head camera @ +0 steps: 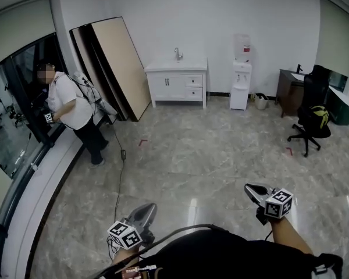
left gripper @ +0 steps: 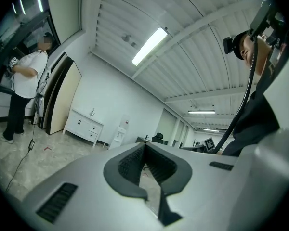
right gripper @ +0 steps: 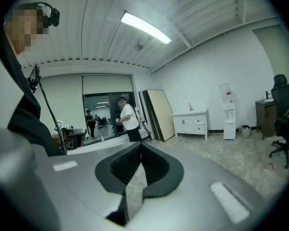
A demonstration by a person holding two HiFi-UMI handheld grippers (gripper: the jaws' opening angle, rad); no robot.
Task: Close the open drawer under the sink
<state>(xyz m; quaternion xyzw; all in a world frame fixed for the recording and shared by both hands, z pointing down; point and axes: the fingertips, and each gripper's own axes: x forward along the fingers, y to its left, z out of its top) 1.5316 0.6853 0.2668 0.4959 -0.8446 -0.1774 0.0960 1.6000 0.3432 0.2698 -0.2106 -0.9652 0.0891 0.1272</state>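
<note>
The white sink cabinet (head camera: 177, 86) stands against the far wall, with a faucet (head camera: 178, 53) on top and two small drawers (head camera: 193, 86) on its right side. From here I cannot tell how far a drawer stands out. The cabinet also shows small in the left gripper view (left gripper: 84, 125) and the right gripper view (right gripper: 192, 123). My left gripper (head camera: 152, 207) (left gripper: 144, 144) and right gripper (head camera: 248, 187) (right gripper: 141, 143) are held low in front of me, far from the cabinet. Both point towards it, shut and with nothing between their jaws.
A person (head camera: 75, 112) stands at the glass wall on the left, and a cable (head camera: 121, 173) trails across the floor. Large boards (head camera: 113, 63) lean left of the cabinet. A water dispenser (head camera: 241, 77), bin (head camera: 261, 102), desk (head camera: 291, 89) and office chair (head camera: 311, 121) stand to the right.
</note>
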